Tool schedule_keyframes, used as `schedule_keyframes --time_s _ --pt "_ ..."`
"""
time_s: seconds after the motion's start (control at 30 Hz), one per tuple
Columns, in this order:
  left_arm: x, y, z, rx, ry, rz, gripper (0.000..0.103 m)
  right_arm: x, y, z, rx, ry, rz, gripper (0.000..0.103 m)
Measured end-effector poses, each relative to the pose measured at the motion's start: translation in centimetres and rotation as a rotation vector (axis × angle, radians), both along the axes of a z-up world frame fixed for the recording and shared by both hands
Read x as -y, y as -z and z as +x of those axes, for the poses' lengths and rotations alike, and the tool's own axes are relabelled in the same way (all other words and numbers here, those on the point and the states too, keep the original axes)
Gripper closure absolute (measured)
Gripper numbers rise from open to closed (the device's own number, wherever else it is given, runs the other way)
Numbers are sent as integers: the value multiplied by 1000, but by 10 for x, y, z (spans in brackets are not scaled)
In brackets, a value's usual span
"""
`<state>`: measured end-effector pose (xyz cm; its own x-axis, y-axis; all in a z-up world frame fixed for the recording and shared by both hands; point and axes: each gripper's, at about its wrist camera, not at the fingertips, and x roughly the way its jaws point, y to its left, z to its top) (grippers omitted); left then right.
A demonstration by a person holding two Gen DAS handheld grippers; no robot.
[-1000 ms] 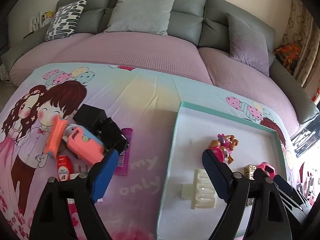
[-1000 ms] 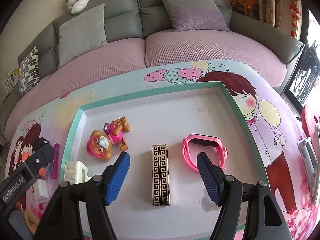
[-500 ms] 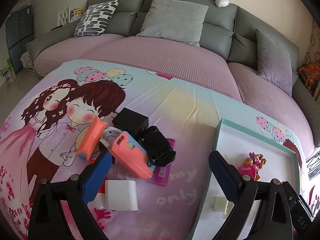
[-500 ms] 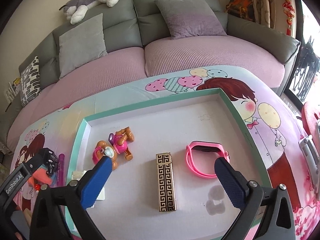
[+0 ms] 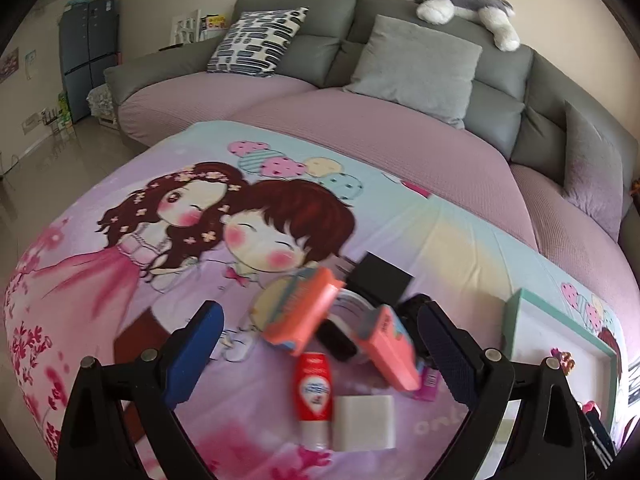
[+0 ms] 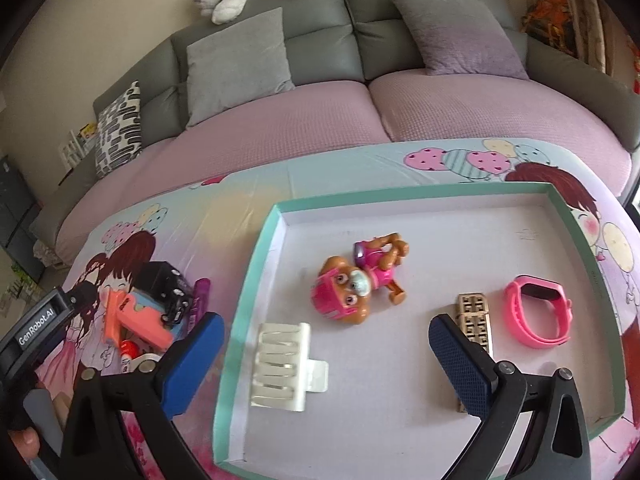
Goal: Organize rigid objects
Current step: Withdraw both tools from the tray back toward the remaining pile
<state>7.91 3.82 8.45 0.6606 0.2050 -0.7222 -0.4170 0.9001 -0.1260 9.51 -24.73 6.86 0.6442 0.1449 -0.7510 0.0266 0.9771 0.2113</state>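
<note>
A grey sofa point(image 6: 360, 40) with purple seat covers fills the top of both views, with a plush husky point(image 5: 456, 0) lying along its backrest. In front of it a table under a cartoon-printed cloth point(image 5: 160, 240) takes up the lower half of each frame.

On the cloth, at centre right of the right wrist view, sits a shallow white tray point(image 6: 440, 196) with a teal rim. Inside it lie a pink puppy figure point(image 6: 356, 280) near the middle, a white hair claw point(image 6: 284, 364) toward the lower left, a gold patterned lighter point(image 6: 474, 316) lying lengthwise and partly hidden behind a fingertip, and a pink watch point(image 6: 536, 312) at the right, well apart from the puppy.

Outside the tray, at lower centre of the left wrist view, is a loose pile: a black box point(image 5: 380, 280) at the back, a coral brush point(image 5: 304, 312), a coral case point(image 5: 390, 348), a red tube point(image 5: 314, 388) and a white block point(image 5: 364, 420) just beside the tube.

The left gripper point(image 5: 320, 352) hangs over this pile with its fingers spread wide, grasping nothing. The right gripper point(image 6: 324, 360) hangs over the tray's lower edge, likewise spread apart and empty.
</note>
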Motion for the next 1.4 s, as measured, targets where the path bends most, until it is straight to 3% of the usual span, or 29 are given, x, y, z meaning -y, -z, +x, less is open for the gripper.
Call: schedule_keyframes --time_s 0.27,0.53,0.63,0.8,1.1,1.4 --pt "-54 -3 -23 18 -99 -44 5 -37 9 2 -9 -86 -8 0" --pt "-84 11 -32 -41 -87 -89 5 -74 16 2 -26 -162 -22 0" --pt "-88 16 -34 -67 -78 -97 5 -90 16 0 -20 -201 -33 0" --pt "-93 23 -35 -92 -66 -111 5 -111 17 -4 4 -217 -157 0" --pt "-93 32 -32 -122 -38 -128 5 -127 10 -10 58 -265 -142 0" --pt "-91 41 -27 -147 -23 -140 5 -151 26 -13 19 -349 -163 1"
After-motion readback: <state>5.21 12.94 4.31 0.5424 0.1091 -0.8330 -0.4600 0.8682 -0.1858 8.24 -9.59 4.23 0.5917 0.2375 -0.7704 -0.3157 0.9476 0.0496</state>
